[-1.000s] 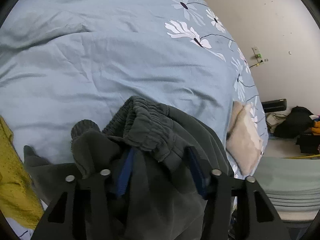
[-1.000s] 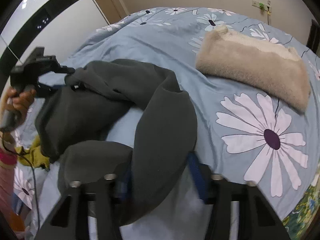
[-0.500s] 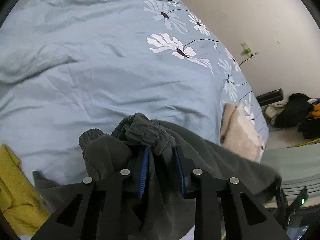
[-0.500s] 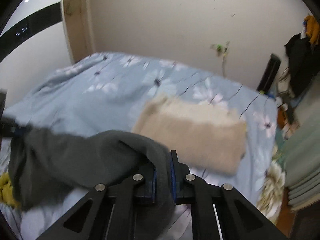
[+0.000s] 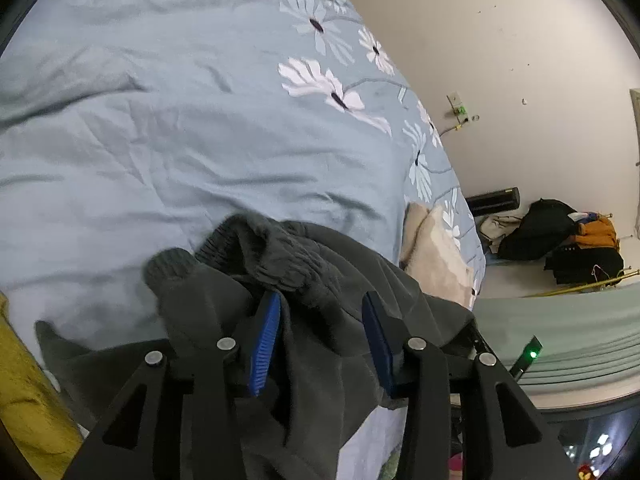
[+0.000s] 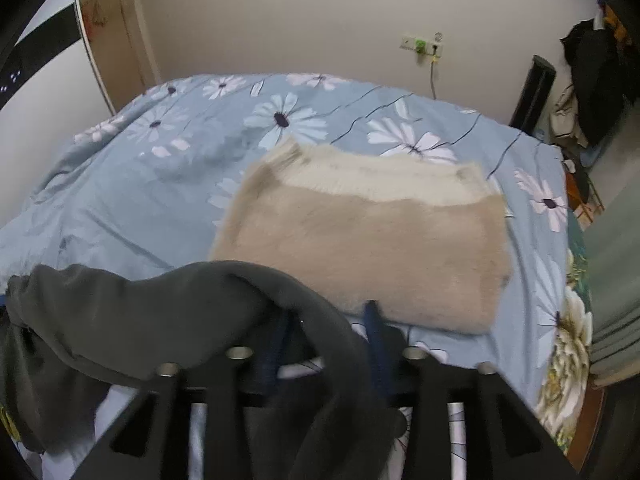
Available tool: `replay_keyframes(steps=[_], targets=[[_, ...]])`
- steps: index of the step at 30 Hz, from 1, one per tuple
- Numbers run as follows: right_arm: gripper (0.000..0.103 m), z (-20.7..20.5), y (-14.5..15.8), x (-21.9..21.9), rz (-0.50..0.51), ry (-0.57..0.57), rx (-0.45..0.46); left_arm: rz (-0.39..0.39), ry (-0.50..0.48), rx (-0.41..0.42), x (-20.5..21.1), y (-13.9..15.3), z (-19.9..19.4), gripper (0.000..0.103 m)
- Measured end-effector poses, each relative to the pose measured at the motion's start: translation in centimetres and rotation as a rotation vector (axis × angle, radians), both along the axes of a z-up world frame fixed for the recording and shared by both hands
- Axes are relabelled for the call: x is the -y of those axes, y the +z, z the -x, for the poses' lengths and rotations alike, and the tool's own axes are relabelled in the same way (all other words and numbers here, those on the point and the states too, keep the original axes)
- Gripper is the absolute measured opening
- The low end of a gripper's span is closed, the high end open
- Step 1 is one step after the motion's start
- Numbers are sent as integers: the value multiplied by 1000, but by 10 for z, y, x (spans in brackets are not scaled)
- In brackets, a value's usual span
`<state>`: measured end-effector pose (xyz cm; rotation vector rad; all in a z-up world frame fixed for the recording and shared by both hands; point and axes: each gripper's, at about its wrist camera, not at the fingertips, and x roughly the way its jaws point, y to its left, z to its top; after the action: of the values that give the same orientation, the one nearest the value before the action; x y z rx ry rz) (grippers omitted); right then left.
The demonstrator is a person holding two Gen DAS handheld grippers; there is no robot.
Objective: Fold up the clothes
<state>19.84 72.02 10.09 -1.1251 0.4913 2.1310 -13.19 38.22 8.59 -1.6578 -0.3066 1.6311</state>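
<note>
Dark grey trousers (image 5: 320, 288) lie bunched on the bed (image 5: 160, 120) in the left wrist view, waistband between the left tongs (image 5: 320, 316), whose jaws are opening, pads off the cloth. In the right wrist view the trousers drape across the right tongs (image 6: 326, 336), likewise opening, near a folded beige sweater (image 6: 368, 232). Releasing both ends together should keep the fold square.

Ahead of my left gripper (image 5: 320, 312) the blue flowered bedspread (image 5: 168, 128) lies bare, free to cross. A dark grey fleece garment (image 5: 320, 280) drapes between both sets of jaws. Just past my right gripper (image 6: 328, 332) a folded beige fluffy sweater (image 6: 360, 240) blocks the way; a yellow cloth (image 5: 24, 400) crowds my left side.
</note>
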Motion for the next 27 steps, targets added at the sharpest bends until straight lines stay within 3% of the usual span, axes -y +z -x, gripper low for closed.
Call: replay_keyframes(steps=[5, 10, 15, 20, 27], targets=[[56, -31, 20, 24, -16, 24, -44, 46, 10, 23, -18, -16, -2, 44], [57, -48, -15, 65, 124, 129, -8, 86, 41, 9, -26, -17, 0, 42], [58, -43, -54, 95, 123, 193, 73, 121, 31, -47, -33, -6, -2, 42], [59, -38, -62, 92, 152, 177, 44, 191, -35, -136, -44, 8, -7, 43], [59, -37, -73, 92, 159, 185, 52, 218, 2, -77, -58, -9, -5, 43]])
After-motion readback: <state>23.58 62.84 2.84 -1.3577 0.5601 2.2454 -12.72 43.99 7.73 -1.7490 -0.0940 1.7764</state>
